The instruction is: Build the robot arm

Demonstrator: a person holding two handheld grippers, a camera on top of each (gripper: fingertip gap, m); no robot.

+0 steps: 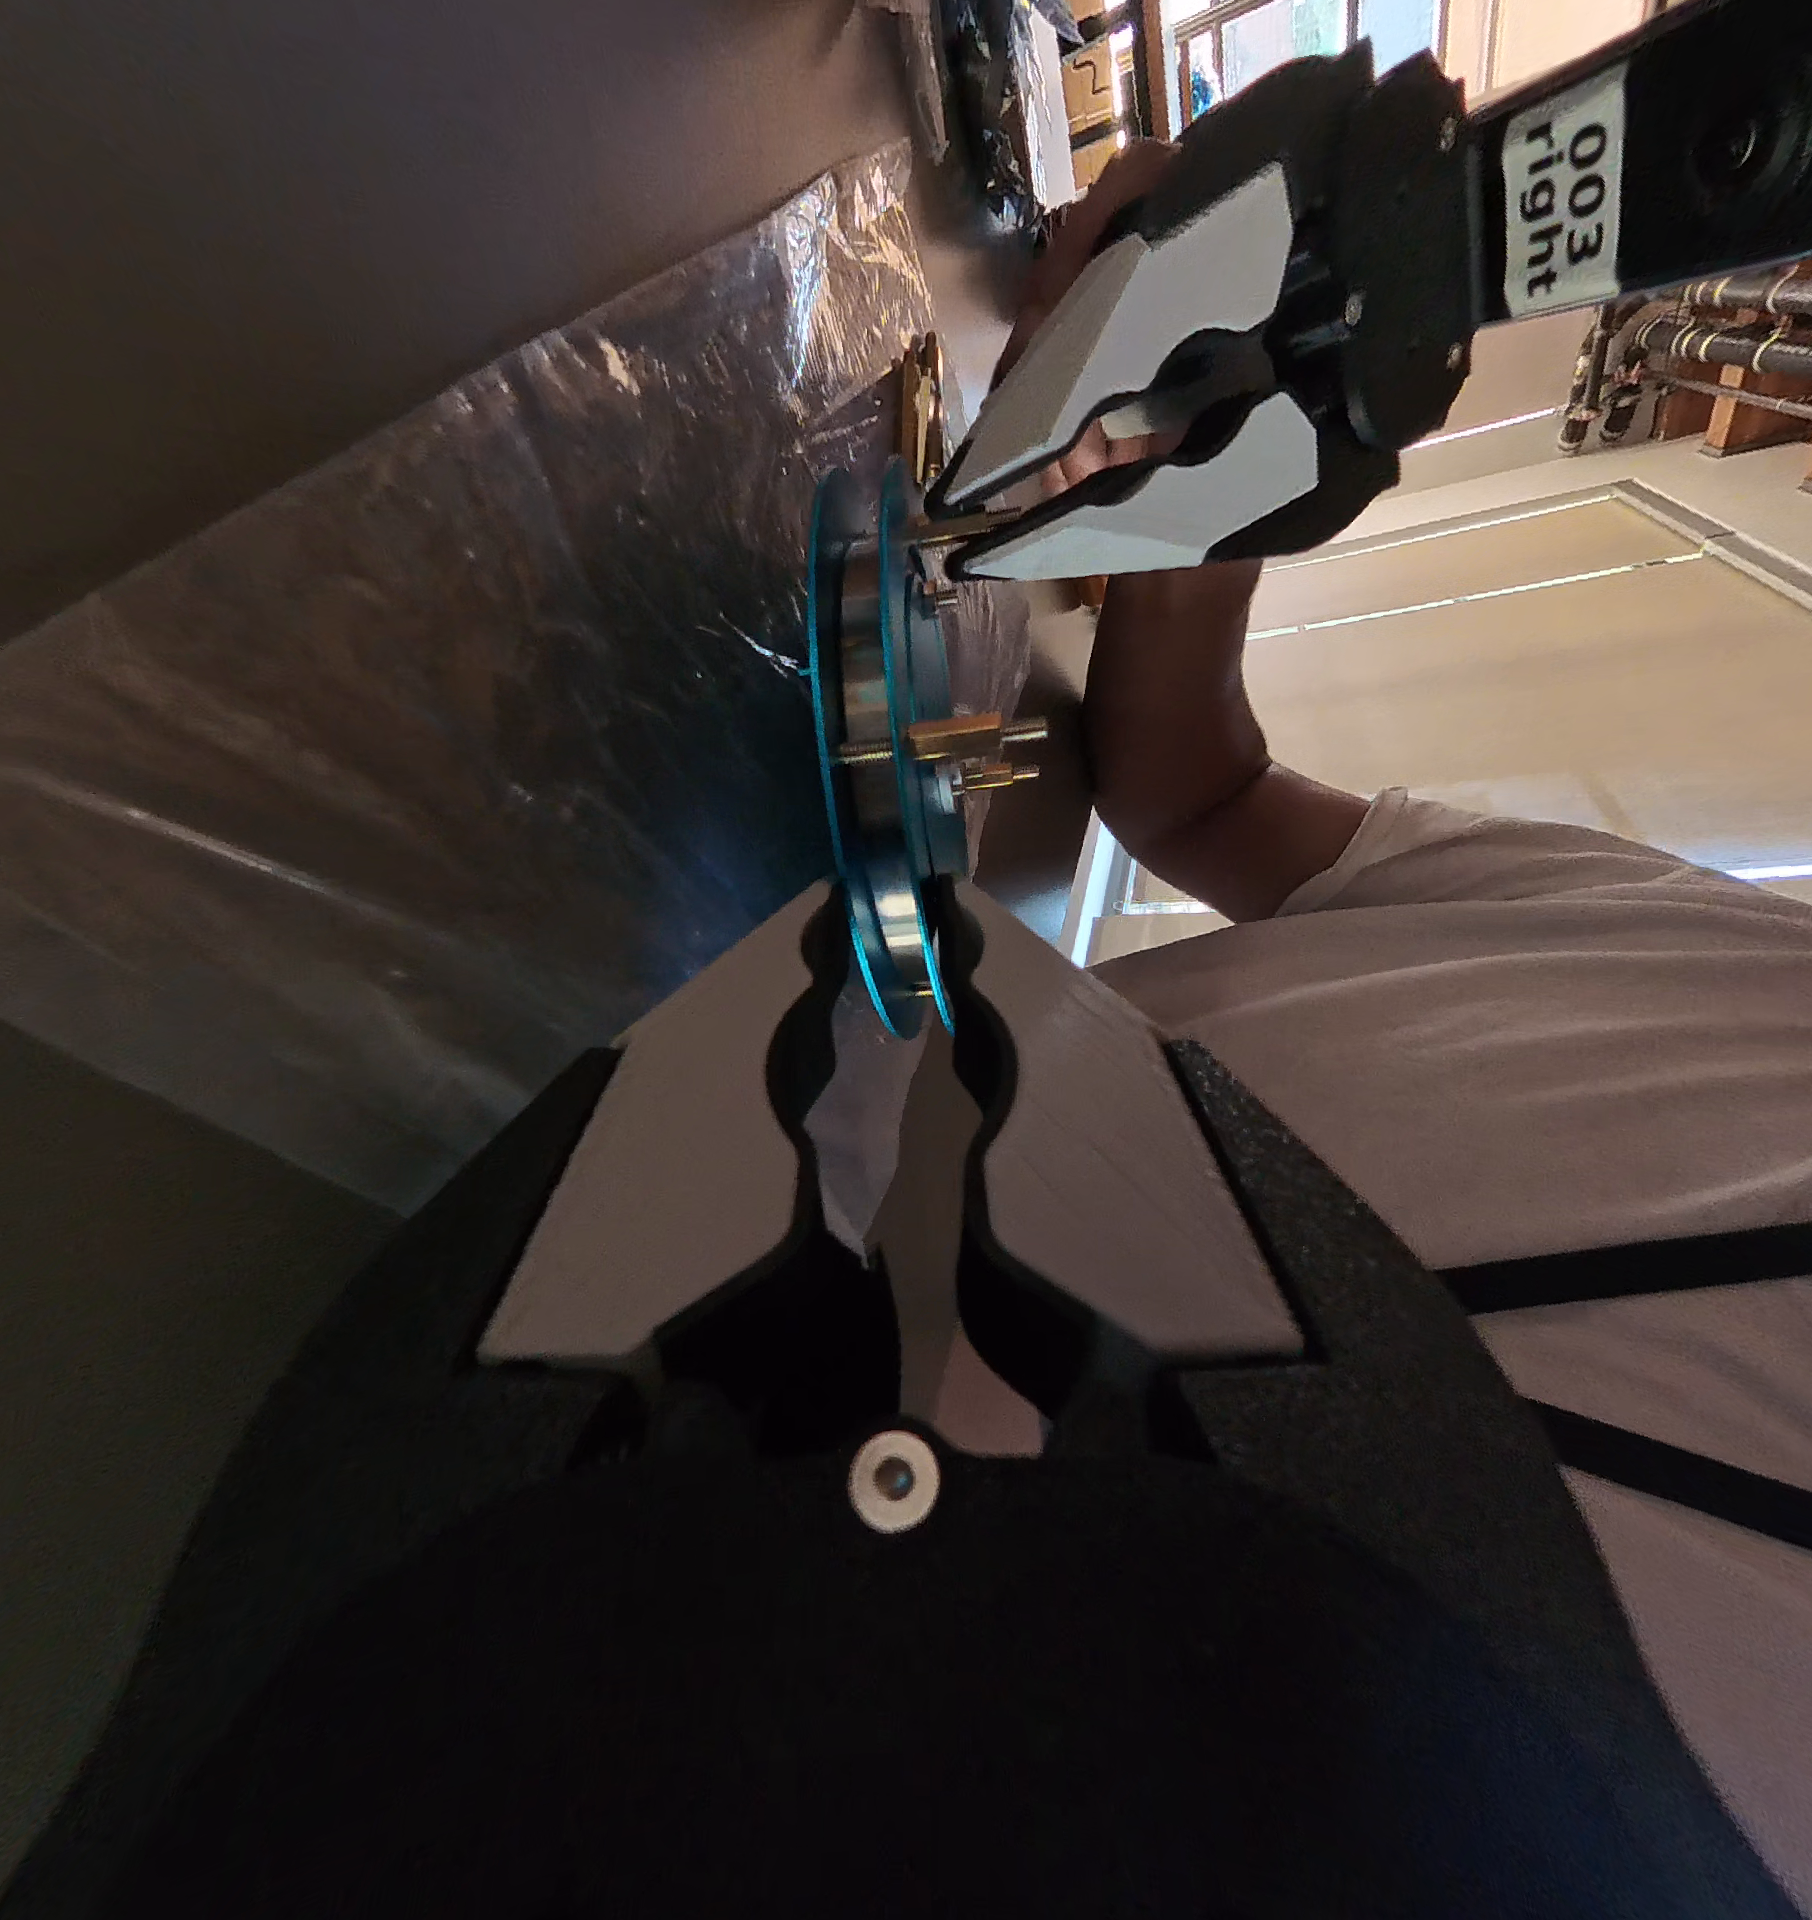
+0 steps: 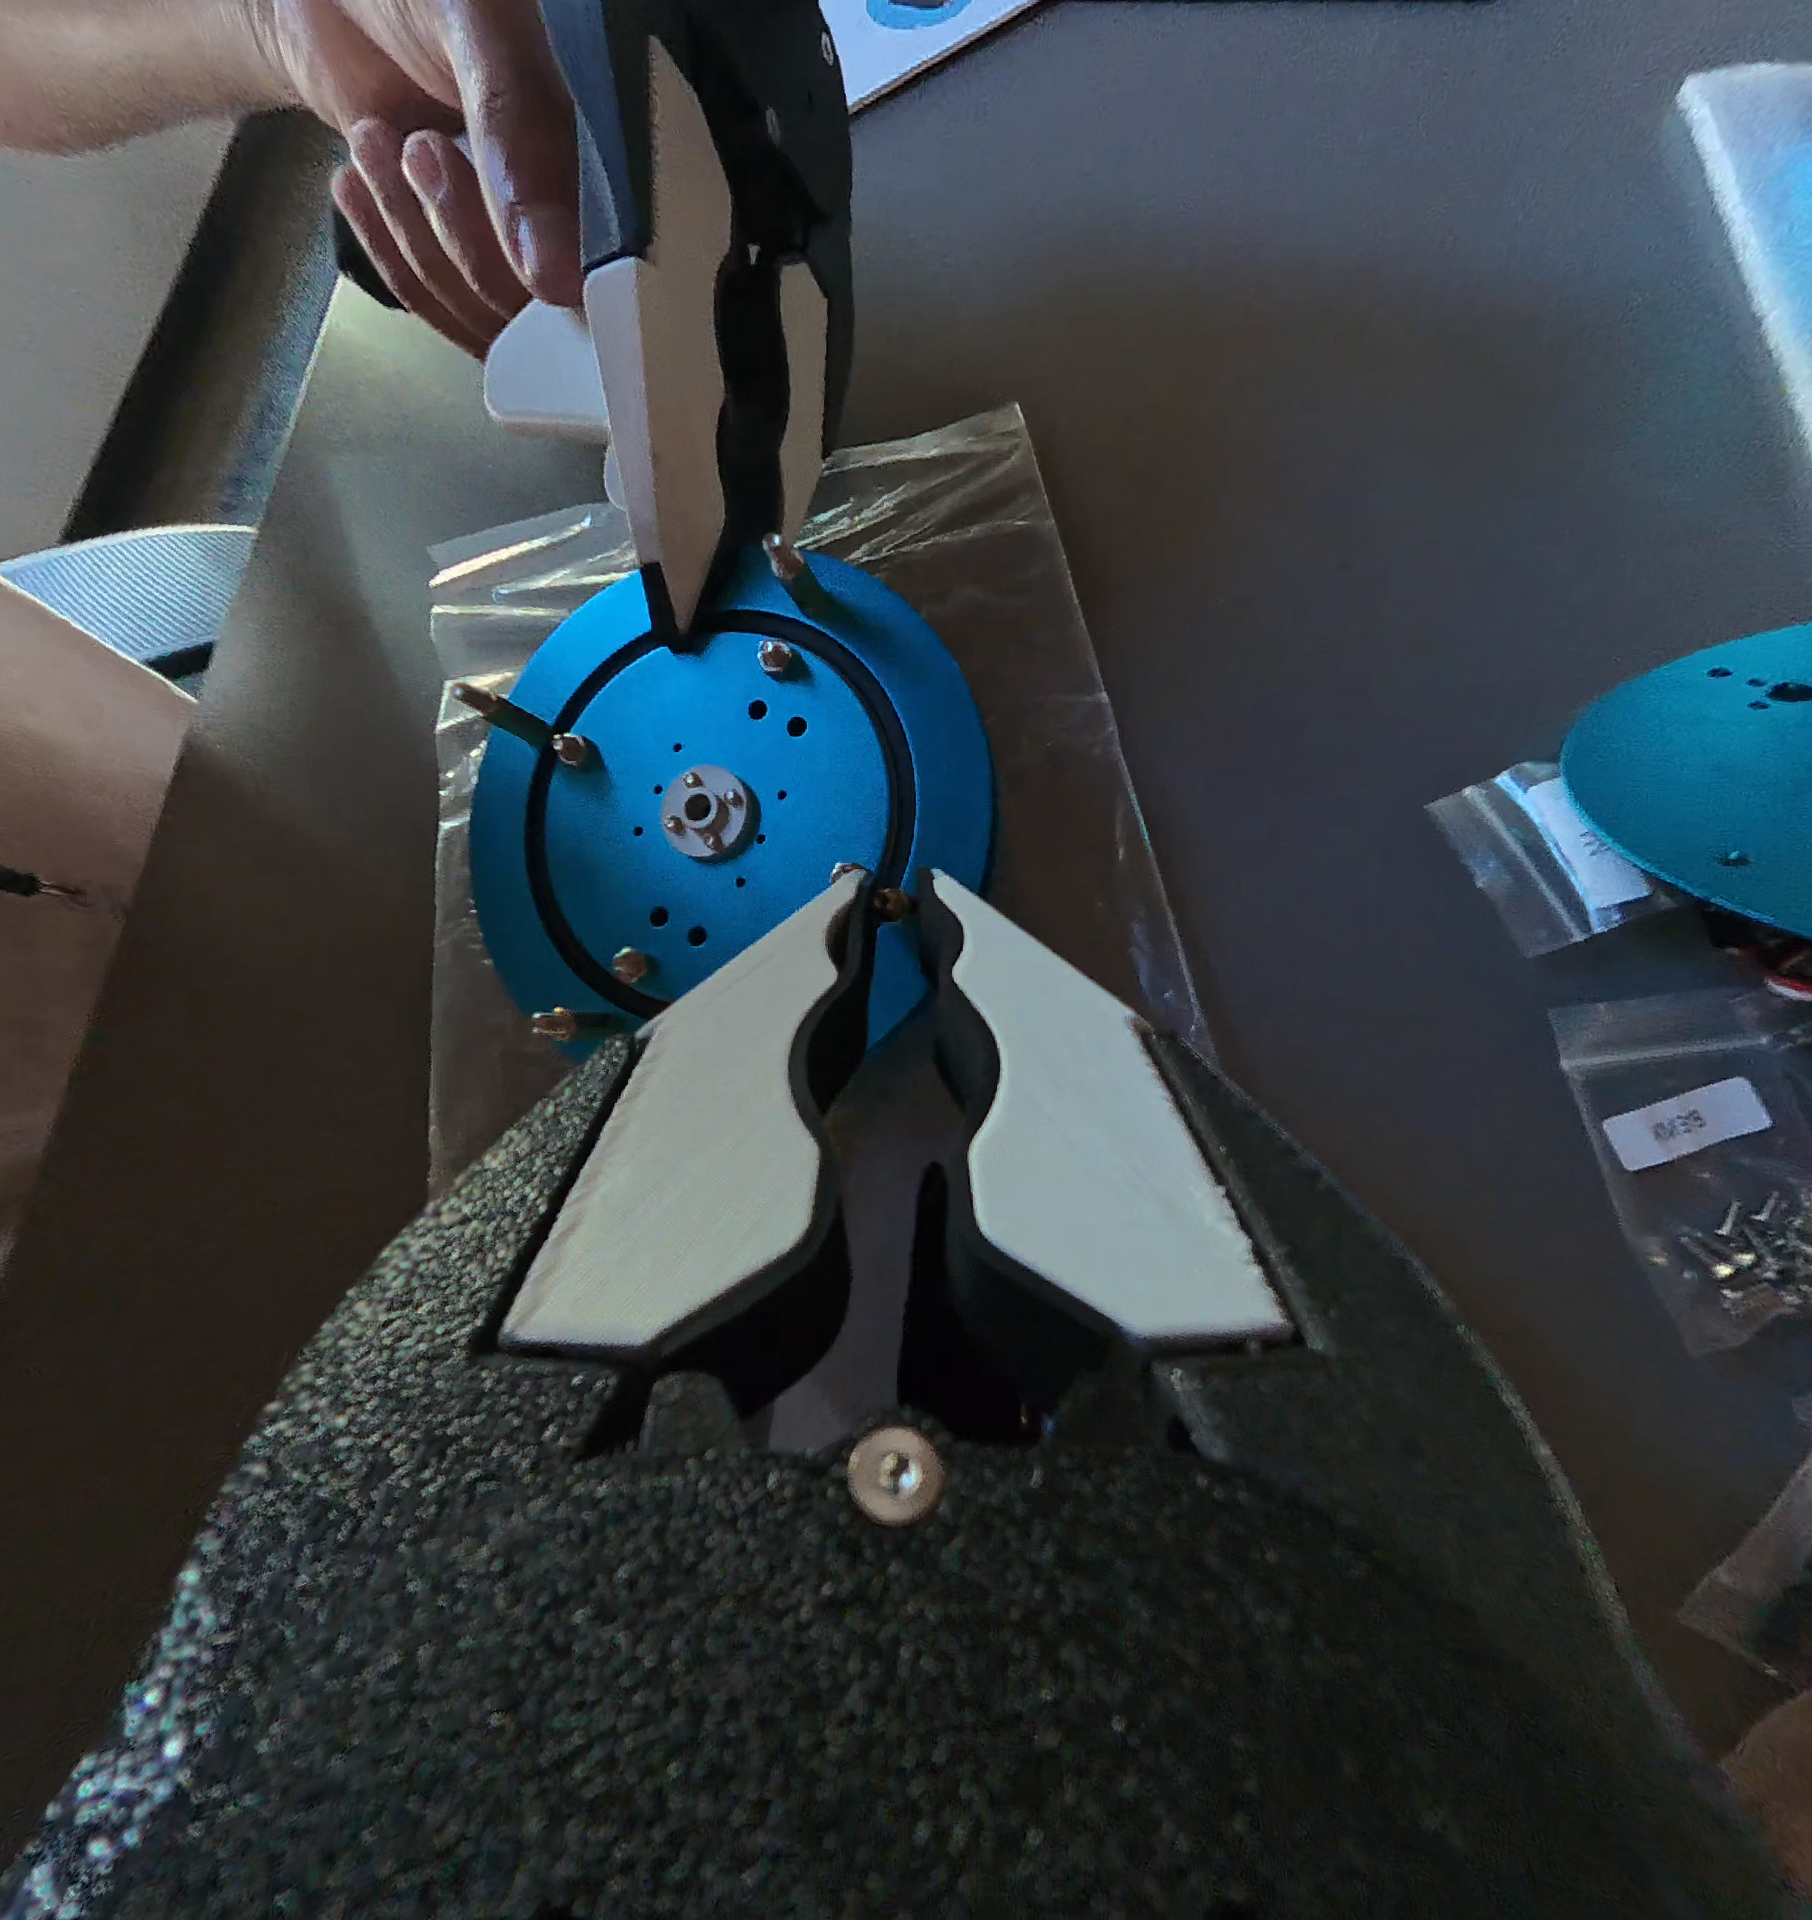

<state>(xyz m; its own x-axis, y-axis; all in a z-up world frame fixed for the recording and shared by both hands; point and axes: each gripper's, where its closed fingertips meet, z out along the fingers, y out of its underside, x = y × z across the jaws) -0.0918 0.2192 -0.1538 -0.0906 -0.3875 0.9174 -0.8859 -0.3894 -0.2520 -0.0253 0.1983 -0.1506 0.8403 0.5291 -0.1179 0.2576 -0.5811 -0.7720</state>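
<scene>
Right wrist view: my right gripper [image 2: 889,902] pinches a brass standoff [image 2: 891,902] on the blue disc assembly [image 2: 715,800], which lies on the plastic bag [image 2: 1047,665]. My left gripper [image 2: 689,623] clamps its far rim; I should keep both grips steady and square.

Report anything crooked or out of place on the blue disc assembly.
Nothing is spilled or broken. The brass standoffs round the blue disc assembly seem to splay outward, perhaps from lens distortion. The assembly rests on a crinkled plastic bag, not the bare table.
</scene>
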